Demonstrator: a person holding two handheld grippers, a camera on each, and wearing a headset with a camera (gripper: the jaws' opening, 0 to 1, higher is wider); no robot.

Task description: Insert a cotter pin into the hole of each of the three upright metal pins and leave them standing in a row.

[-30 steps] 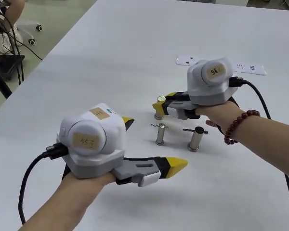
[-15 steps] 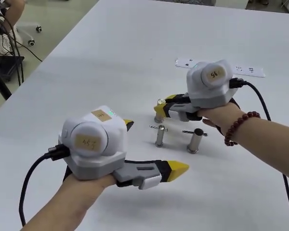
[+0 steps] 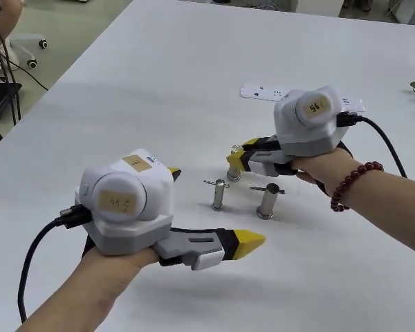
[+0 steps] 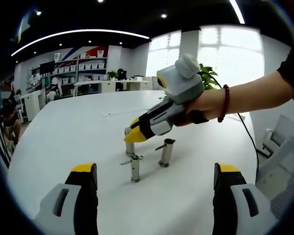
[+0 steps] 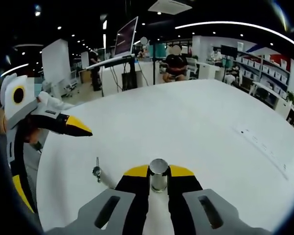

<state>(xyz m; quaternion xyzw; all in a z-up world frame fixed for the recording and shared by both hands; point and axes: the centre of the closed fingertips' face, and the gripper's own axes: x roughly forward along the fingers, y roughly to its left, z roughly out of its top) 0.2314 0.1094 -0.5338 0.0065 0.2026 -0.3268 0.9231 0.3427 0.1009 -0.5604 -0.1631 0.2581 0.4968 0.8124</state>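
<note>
Steel pins are what the head view gives you to judge by: three stand on the white table (image 3: 159, 83). The near-left pin (image 3: 218, 196) carries a cotter pin (image 3: 211, 183) through its top, and the near-right pin (image 3: 266, 203) carries a second cotter pin (image 3: 264, 188). The far pin (image 3: 233, 174) stands just behind them. Its top is buried in your right gripper (image 3: 234, 155), so you cannot tell from here whether its hole is filled. Your left gripper (image 3: 222, 205) hovers nearer to you, jaws spread wide with nothing between them.

From the left gripper view, your own two yellow-tipped jaws rise far apart and empty. The right gripper (image 4: 131, 135) reaches onto the far pin (image 4: 130, 149) from above. The near-left pin (image 4: 135, 171) and near-right pin (image 4: 166, 154) stand free, each with its cross-piece showing.

From the right gripper view, the far pin (image 5: 158, 178) sits upright between the jaws, which are closed in against its sides. Its top looks bare, but the hole lies lower and is hidden.

By my reading, you are on the third pin, with the other two done. Your left gripper carries no cotter pin to feed in, so check that hole first. The three stand in a triangle rather than a row. The next move likely calls for sliding the far pin into line with the others, upright, then easing the jaws apart without tipping it.
</note>
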